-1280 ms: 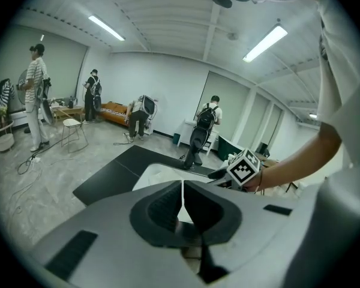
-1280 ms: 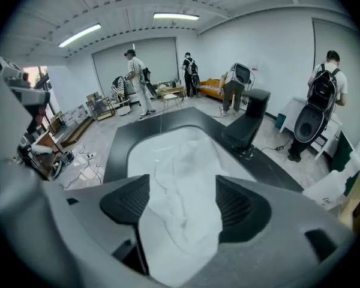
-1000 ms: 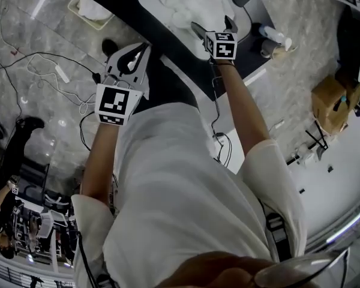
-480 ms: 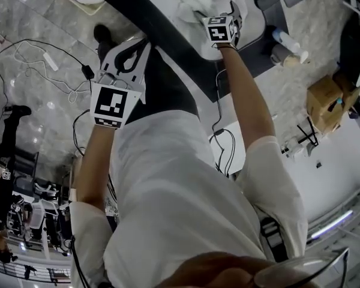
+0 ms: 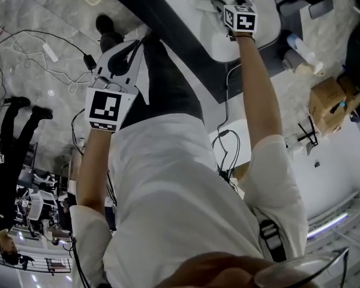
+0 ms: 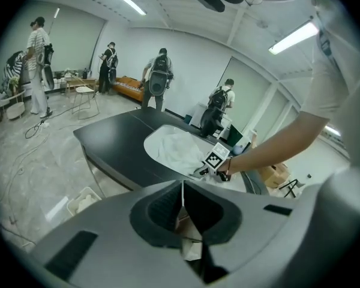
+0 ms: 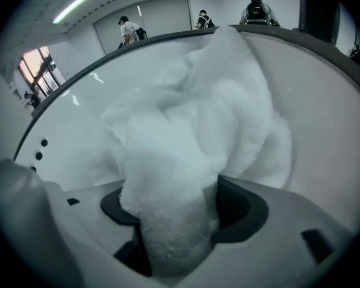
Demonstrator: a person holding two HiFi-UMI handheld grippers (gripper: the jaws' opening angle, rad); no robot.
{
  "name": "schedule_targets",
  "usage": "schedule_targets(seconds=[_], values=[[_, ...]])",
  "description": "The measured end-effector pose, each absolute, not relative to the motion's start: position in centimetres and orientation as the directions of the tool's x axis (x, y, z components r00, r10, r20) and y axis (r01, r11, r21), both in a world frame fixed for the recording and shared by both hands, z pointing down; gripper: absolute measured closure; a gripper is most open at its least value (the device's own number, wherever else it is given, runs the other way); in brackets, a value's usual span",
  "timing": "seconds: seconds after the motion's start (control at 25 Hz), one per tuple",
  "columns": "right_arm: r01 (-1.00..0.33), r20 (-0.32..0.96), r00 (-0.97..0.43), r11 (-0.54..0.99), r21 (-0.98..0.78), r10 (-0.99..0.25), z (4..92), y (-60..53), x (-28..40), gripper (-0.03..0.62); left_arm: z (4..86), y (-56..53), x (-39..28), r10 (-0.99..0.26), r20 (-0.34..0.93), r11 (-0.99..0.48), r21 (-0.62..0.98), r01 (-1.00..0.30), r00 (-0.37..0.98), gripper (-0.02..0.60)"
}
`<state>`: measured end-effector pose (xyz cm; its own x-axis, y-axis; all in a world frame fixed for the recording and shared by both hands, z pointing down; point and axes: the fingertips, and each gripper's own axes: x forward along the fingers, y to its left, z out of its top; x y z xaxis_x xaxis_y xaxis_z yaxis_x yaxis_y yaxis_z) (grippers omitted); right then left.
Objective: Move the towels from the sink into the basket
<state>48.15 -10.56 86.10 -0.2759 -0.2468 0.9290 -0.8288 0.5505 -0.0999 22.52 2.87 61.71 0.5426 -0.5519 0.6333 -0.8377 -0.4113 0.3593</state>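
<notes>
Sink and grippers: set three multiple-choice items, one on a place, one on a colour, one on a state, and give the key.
1. Where is the right gripper?
A. Over the floor
B. Down in the sink
C. Inside a basket

2. What colour is the towel in the sink?
A. White
B. Blue
C. Red

3. How does the left gripper stand?
A. Wide open
B. Clamped on a towel
C. Shut, with nothing between its jaws

Key:
1 B: the head view shows it inside the white basin. Its jaws have just been closing, and towel is bunched between them.
2 A: the right gripper view shows white cloth.
3 C: the left gripper view shows its jaws meeting with nothing between them.
</notes>
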Motion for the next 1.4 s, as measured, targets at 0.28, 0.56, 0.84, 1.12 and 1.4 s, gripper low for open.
schedule_targets(seconds=[0.28,0.56,0.84,1.12,1.4], values=[[-0.853,0.941,-0.272,0.503,-0.139,-0.201,84.7,-10.1,46.6,0.433,60.8,3.1,20.2,-0.573,0.634,-0.375,0.361,-0.854,0.519,0.571],[-0.854,0.908,-0.321,0.497,-0.155,-0.268,78.8,-9.5,44.7,0.441,57.5,2.1,18.8,-0.589,0.615,-0.379,0.363,-0.851,0.524,0.571],[-0.87,0.868,-0.354,0.464,-0.168,-0.348,70.8,-8.2,43.4,0.441,53.4,1.9,16.5,-0.611,0.599,-0.405,0.325,-0.855,0.517,0.571],[-0.883,0.796,-0.37,0.449,-0.139,-0.48,60.3,-8.3,41.2,0.442,48.9,1.7,14.5,-0.617,0.578,-0.457,0.289,-0.841,0.534,0.571],[-0.875,0.65,-0.416,0.474,-0.096,-0.636,48.0,-8.1,37.3,0.442,43.1,1.6,11.7,-0.65,0.522,-0.499,0.254,-0.828,0.552,0.571]])
